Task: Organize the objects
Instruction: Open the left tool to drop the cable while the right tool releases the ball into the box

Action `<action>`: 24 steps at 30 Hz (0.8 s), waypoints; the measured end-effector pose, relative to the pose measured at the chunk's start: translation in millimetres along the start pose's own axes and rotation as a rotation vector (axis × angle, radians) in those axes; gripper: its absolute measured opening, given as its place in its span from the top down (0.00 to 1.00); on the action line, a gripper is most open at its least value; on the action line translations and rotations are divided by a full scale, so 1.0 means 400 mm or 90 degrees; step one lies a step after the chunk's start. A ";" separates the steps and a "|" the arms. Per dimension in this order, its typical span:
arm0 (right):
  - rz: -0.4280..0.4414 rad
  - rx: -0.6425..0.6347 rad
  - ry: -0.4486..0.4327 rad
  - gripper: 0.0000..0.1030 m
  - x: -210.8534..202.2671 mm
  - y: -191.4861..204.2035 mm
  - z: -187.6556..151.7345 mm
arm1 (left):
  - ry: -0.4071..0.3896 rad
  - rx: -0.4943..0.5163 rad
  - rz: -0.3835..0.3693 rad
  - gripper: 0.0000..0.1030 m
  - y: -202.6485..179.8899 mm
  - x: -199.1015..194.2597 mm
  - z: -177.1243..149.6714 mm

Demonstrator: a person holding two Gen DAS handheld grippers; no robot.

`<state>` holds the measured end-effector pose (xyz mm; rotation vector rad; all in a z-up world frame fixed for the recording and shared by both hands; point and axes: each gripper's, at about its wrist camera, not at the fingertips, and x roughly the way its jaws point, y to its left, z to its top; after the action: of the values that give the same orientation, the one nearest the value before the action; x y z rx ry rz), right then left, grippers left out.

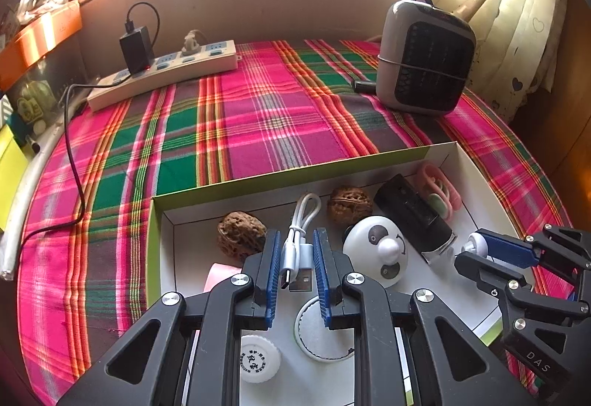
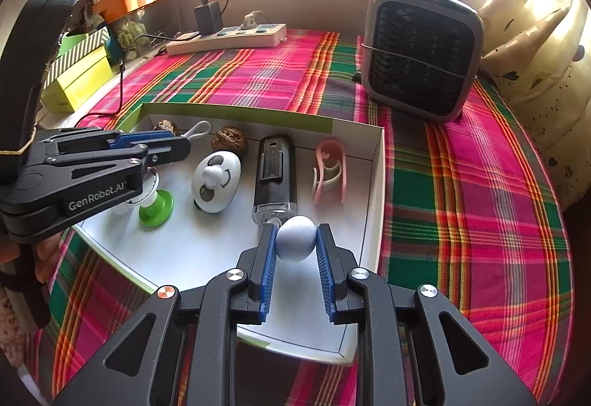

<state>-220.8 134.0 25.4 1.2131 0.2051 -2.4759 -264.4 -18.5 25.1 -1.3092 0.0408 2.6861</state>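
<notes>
1. Left gripper, bottom centre of the left view, is clamped on a coiled white cable, with the USB plugs hanging out below the pads. I'd guess the loose coil could spring open or catch on the walnut just left of it when it gets set down.
2. Right gripper, bottom centre of the right view, is squeezing a small pale ball by its sides, right at the fingertips. Round and smooth, so it could easily pop out and roll off.
3. Both hang over the white box. In it, left to right in the right view: a green-based thing, a panda egg, a second walnut, a black lighter-ish block and a pink clip.
4. Box is filling up, so a knock to the panda egg seems likely.
</notes>
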 end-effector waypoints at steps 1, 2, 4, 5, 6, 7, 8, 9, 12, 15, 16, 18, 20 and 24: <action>0.000 0.000 0.000 0.78 0.000 0.000 0.000 | 0.001 0.000 0.000 0.84 0.000 0.002 0.000; 0.000 0.000 0.000 0.78 0.000 -0.001 0.000 | 0.002 0.000 0.001 0.84 0.001 0.004 0.000; -0.001 -0.001 0.000 0.78 0.000 0.001 -0.001 | 0.004 -0.002 0.000 0.84 0.002 0.007 0.001; -0.001 -0.002 0.001 0.78 0.001 0.002 0.000 | 0.005 -0.003 0.000 0.84 0.003 0.008 0.002; -0.002 -0.002 0.001 0.78 0.001 0.003 0.000 | 0.006 -0.002 0.000 0.84 0.002 0.008 0.002; -0.004 -0.003 0.001 0.78 0.001 0.003 -0.001 | 0.006 0.000 -0.001 0.84 0.001 0.008 0.001; -0.004 -0.003 0.000 0.78 0.001 0.004 -0.001 | 0.006 0.000 -0.002 0.84 0.001 0.008 0.000; -0.004 -0.002 0.001 0.78 0.001 0.004 -0.001 | 0.007 -0.001 -0.003 0.84 0.000 0.009 0.000; -0.003 -0.003 0.003 0.78 0.002 0.007 -0.001 | 0.011 -0.005 -0.008 0.84 0.000 0.011 0.000; -0.002 -0.006 0.006 0.78 0.005 0.011 -0.003 | 0.012 -0.005 -0.009 0.84 -0.002 0.010 0.000; -0.002 -0.007 0.006 0.78 0.005 0.013 -0.004 | 0.012 -0.004 -0.011 0.84 -0.002 0.011 0.000; -0.002 -0.008 0.007 0.78 0.007 0.013 -0.005 | 0.013 -0.005 -0.011 0.84 -0.003 0.014 -0.001; -0.003 -0.007 0.009 0.78 0.008 0.013 -0.004 | 0.017 -0.006 -0.013 0.84 -0.003 0.018 -0.002; -0.003 -0.007 0.008 0.78 0.007 0.014 -0.005 | 0.022 -0.004 -0.014 0.84 -0.005 0.020 -0.004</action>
<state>-218.9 128.7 22.1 1.2260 0.2257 -2.4679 -267.6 -15.6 18.0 -1.3491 0.0214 2.6476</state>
